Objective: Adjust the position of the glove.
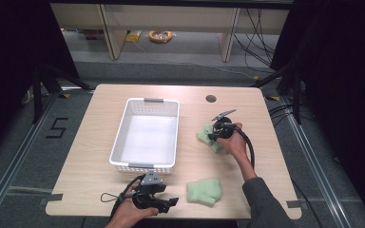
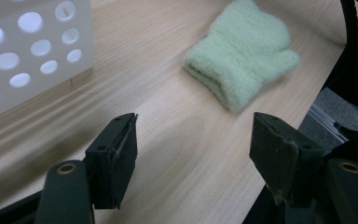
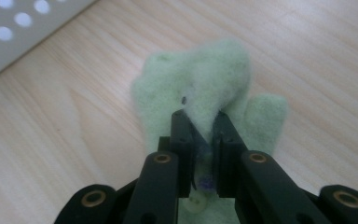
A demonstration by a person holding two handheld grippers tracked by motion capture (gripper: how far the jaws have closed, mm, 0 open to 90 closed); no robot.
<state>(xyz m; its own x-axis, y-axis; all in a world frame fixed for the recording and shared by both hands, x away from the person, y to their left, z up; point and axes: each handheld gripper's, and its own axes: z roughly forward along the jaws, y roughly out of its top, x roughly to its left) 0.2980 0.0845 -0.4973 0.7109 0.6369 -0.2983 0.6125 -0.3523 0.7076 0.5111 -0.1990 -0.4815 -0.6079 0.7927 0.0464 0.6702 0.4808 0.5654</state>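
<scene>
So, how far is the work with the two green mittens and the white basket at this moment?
Nothing looks finished: the white perforated plastic basket holds nothing. In hand: the right gripper is shut on the farther fuzzy pale green mitten, which lies on the wooden table. Left to do: probably carrying it to the basket, then the nearer green mitten, which lies untouched ahead of the open left gripper.

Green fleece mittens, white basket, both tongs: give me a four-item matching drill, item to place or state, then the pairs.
Items:
1. Left tongs
2. Right tongs
3. Pale green fleece mitten at the table's near edge
4. White perforated plastic basket

States:
A. pinched onto the other pale green fleece mitten
B. lying flat, untouched
C. jaws spread, nothing between them
D. standing at the middle of the light wooden table, nothing inside

Pairs: 1-C, 2-A, 3-B, 4-D
</scene>
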